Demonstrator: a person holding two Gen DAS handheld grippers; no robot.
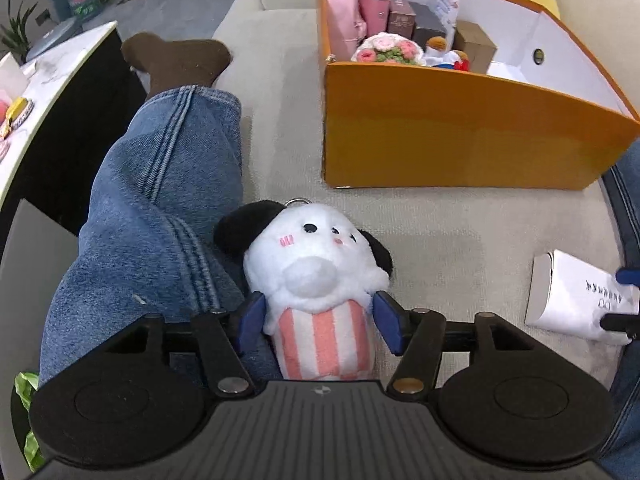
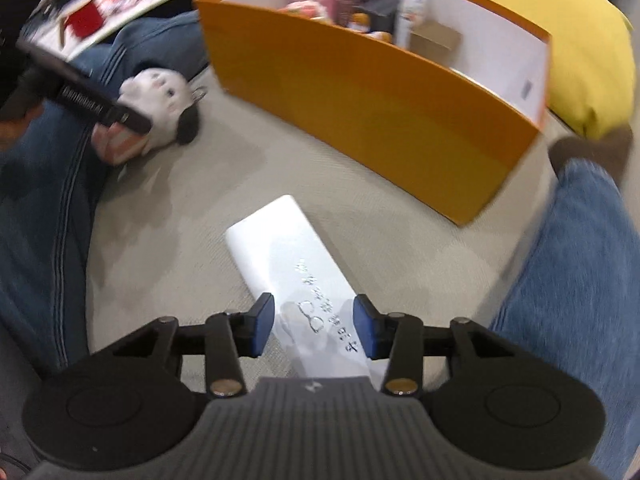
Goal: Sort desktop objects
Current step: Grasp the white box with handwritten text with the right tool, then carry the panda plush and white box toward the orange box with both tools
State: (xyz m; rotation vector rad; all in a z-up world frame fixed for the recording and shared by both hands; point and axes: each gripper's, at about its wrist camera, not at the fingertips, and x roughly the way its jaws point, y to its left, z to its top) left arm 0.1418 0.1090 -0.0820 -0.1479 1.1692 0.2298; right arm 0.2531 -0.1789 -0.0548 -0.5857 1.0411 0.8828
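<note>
A white plush toy with black ears and a pink-striped body lies on the beige sofa, beside a denim leg. My left gripper stands open, one blue pad on each side of the striped body, close to it without squeezing it. The toy also shows in the right wrist view, with the left gripper's black finger over it. A long white box with printed glasses lies between the pads of my open right gripper, with a gap on each side. The same box sits at the left view's right edge.
An orange storage box holds pink items, small boxes and a crochet bouquet. A person's legs in jeans flank the sofa area, with brown socks. A yellow cushion lies behind the box. A white table stands at left.
</note>
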